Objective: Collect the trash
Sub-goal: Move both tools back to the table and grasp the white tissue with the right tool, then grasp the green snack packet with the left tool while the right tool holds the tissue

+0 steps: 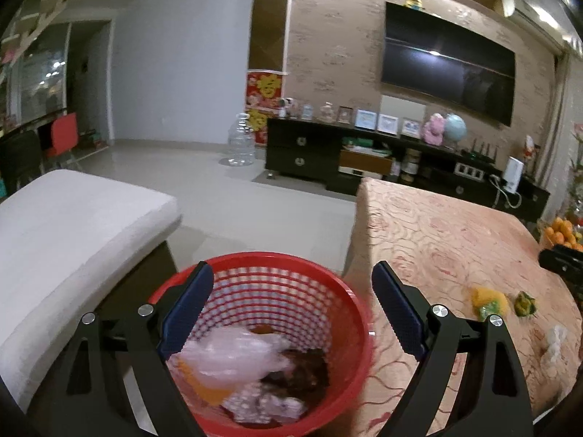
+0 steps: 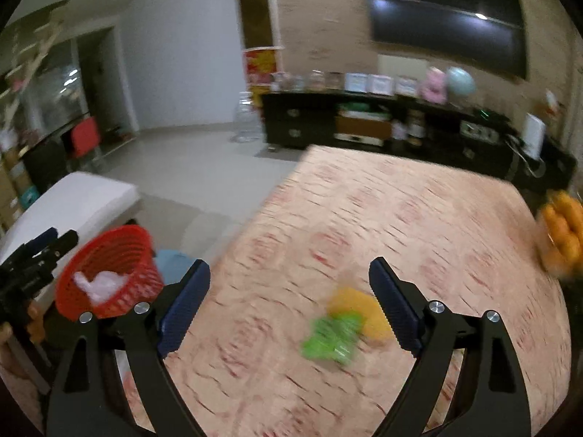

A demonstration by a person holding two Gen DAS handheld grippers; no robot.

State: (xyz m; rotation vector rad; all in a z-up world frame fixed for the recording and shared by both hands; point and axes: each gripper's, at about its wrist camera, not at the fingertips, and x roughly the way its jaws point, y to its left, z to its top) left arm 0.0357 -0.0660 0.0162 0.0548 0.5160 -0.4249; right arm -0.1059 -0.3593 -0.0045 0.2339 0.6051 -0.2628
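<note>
A red mesh basket (image 1: 313, 291) stands beside the table and holds a clear plastic bag (image 1: 237, 357) and brown scraps. My left gripper (image 1: 291, 313) is open and empty right above the basket. The basket also shows in the right wrist view (image 2: 109, 255) at the left. My right gripper (image 2: 289, 306) is open and empty above the table, over a yellow and green wrapper (image 2: 342, 324). In the left wrist view that wrapper (image 1: 488, 302) lies on the table beside a small green-brown scrap (image 1: 524, 304) and a white crumpled piece (image 1: 555, 342).
The table has a pink patterned cloth (image 2: 364, 218). A white cushioned bench (image 1: 73, 225) stands left of the basket. Oranges (image 2: 563, 233) sit at the table's right edge. A dark TV cabinet (image 1: 364, 153) and a water jug (image 1: 240, 142) stand at the far wall.
</note>
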